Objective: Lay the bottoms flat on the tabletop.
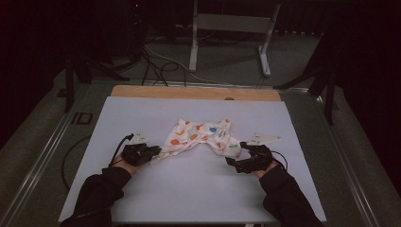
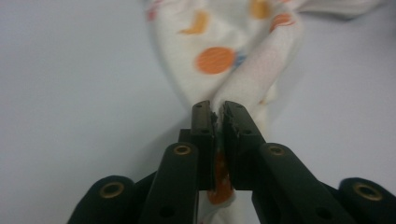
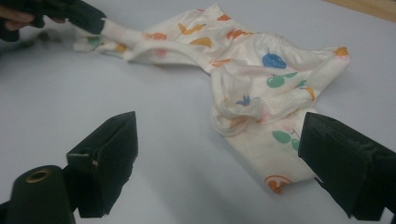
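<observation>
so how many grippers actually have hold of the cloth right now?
1. The left gripper is shut on one end of the white fruit-print cloth. The right gripper stands open beside the cloth's other end, jaws apart on the white tabletop.

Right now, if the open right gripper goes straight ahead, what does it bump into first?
Probably the cloth: its near end lies just ahead of the right gripper, toward one jaw. Depth is hard to judge.

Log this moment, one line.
left gripper: shut on patterned cloth end | right gripper: open, beside cloth's other end, not gripping | cloth: crumpled on white table
</observation>
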